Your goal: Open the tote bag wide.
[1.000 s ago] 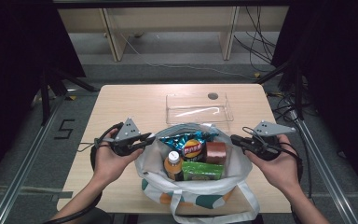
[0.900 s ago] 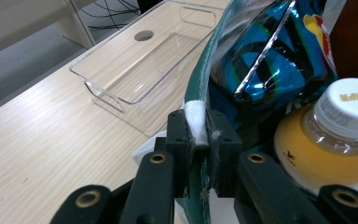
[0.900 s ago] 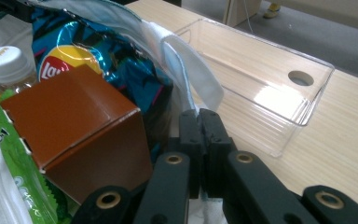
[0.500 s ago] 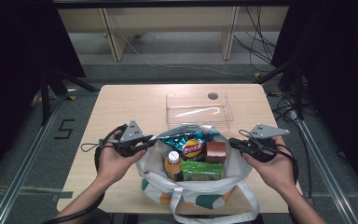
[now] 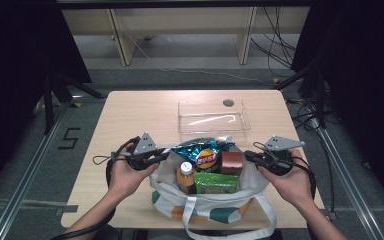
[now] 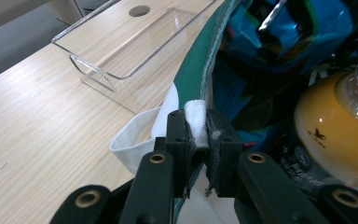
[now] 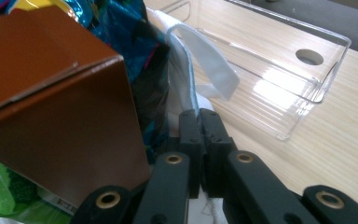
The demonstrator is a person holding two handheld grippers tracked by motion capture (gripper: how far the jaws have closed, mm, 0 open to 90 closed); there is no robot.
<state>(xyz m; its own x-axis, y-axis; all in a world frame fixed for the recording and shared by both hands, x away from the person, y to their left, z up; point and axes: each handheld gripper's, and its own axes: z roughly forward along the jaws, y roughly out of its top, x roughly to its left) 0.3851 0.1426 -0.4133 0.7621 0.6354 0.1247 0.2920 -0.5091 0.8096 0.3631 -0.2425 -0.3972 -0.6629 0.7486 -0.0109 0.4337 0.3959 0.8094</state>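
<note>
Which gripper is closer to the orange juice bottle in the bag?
Left. The left gripper pinches the bag rim right beside the bottle; the right gripper grips the opposite rim, past the brown box.

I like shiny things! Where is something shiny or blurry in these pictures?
High view: dark all round, a white streak of glare on the clear tray. Left gripper view: the orange bottle is blurred. Right gripper view: glare on the tray, the brown box is soft.

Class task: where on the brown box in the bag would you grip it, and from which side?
Grip the brown box across its upper end, from above: it stands upright among packed goods in the bag, so its top alone stands free.
</note>
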